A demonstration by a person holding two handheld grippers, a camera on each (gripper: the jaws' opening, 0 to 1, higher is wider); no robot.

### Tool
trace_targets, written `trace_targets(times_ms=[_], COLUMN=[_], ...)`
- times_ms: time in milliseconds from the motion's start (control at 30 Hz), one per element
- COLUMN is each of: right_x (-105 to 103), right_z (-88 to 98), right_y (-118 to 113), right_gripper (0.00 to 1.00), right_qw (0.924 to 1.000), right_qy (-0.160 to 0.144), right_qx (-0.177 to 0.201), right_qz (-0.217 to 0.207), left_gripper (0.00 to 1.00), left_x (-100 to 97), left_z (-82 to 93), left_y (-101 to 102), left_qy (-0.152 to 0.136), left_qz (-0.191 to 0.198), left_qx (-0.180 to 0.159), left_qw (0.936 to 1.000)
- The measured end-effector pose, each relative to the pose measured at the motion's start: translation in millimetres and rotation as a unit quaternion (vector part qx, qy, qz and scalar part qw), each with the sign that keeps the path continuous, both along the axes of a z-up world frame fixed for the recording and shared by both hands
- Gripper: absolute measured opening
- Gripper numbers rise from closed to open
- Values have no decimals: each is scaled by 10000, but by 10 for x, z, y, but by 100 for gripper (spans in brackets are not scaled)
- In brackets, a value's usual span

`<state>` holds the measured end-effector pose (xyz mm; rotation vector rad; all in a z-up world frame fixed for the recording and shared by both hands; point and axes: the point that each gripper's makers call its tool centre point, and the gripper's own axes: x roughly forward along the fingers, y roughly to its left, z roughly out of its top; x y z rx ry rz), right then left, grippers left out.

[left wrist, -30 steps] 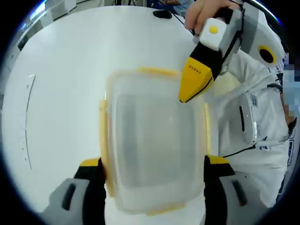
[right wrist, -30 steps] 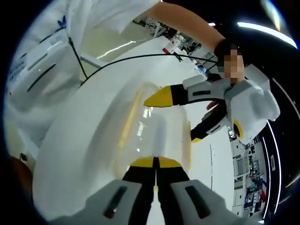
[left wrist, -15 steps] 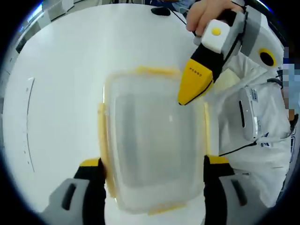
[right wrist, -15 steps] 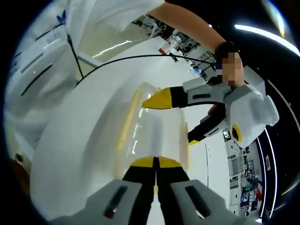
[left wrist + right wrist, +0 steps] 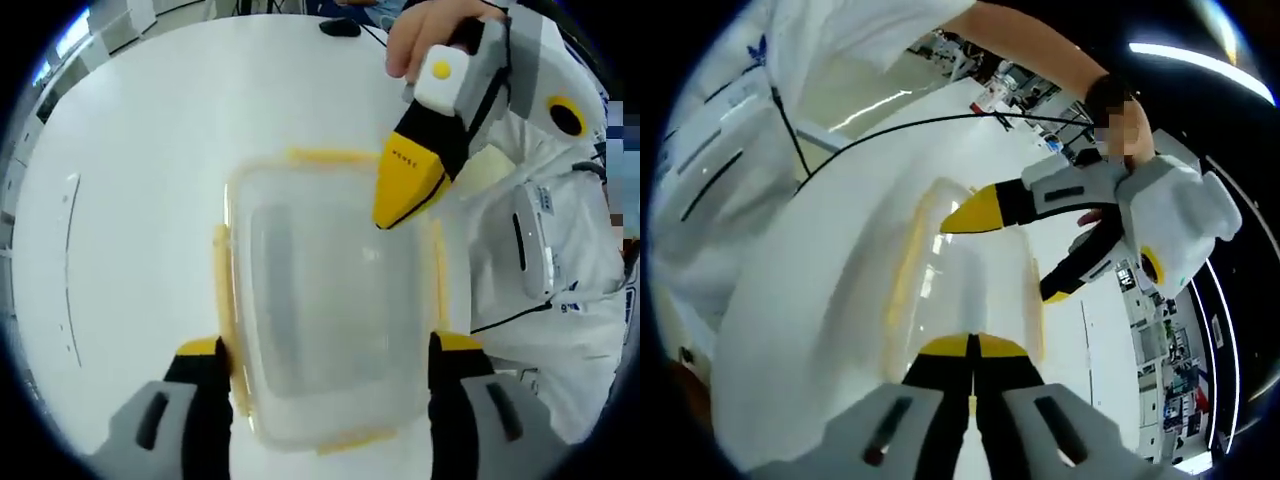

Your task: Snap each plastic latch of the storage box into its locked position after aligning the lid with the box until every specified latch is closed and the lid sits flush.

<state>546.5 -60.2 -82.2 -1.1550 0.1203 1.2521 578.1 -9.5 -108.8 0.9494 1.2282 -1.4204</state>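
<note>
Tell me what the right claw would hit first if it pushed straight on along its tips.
Probably the lid of the storage box: the right claw, shut, points at the lid's corner, seemingly touching or just above it; depth is unclear.

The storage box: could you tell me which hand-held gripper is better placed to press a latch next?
Probably the right hand-held gripper: shut, tip at the lid's edge. The left straddles the box, open.
</note>
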Motion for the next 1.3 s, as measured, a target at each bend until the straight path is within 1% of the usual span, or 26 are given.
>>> trace_targets(times_ms=[67,200,300,400,433,500,600,633,767,800,867,900,967,1067,1100,1233,1300], right_x=[-2,-7,-11,-9,-9,-27,-37,-36,-28,-35,-48,-42,-49,-53,-53,-19,-32], right_z=[-5,-14,-17,-17,-17,-37,-36,-34,-43,-49,-50,-70,-65,-56,-56,-74,-56], right_y=[-5,-15,-13,29,43,38,23,24,14,12,7,0,-5,-11,-10,9,4], right_gripper=[0,0,0,0,0,0,0,0,0,0,0,0,0,0,0,0,0], right_qw=[10000,9999,9998,9995,9993,9994,9995,9995,9993,9993,9992,9991,9990,9987,9986,9984,9984], right_qy=[-26,-30,-58,-6,12,-42,-109,-103,-89,-94,-94,-106,-125,-72,-65,-127,-119], right_qx=[16,150,156,303,353,323,276,290,338,350,377,392,415,496,507,537,530], right_qz=[-25,-81,-100,-112,-116,-103,-102,-109,-109,-108,-121,-119,-120,-120,-120,-132,-164], left_gripper=[78,72,69,65,64,63,63,62,62,61,61,61,61,62,62,62,63], left_x=[-3,26,39,72,83,84,36,28,23,23,29,38,16,4,-3,15,26], left_z=[-1,1,-3,3,6,-3,-38,-39,-66,-72,-98,-101,-117,-118,-124,-105,-99], left_y=[-1,-8,-21,-19,-18,-13,-65,-64,-104,-111,-122,-127,-118,-112,-116,-115,-122], left_qy=[25,70,92,146,163,199,202,232,276,283,355,366,389,429,430,436,469], left_qz=[8,6,15,13,12,11,0,12,30,28,0,-10,-17,-6,1,16,44], left_qx=[13,13,-14,8,15,23,34,-36,-15,-1,198,167,213,34,51,-204,-398], left_qw=[10000,10000,10000,9999,9999,9998,9998,9997,9996,9996,9992,9992,9990,9991,9991,9988,9981])
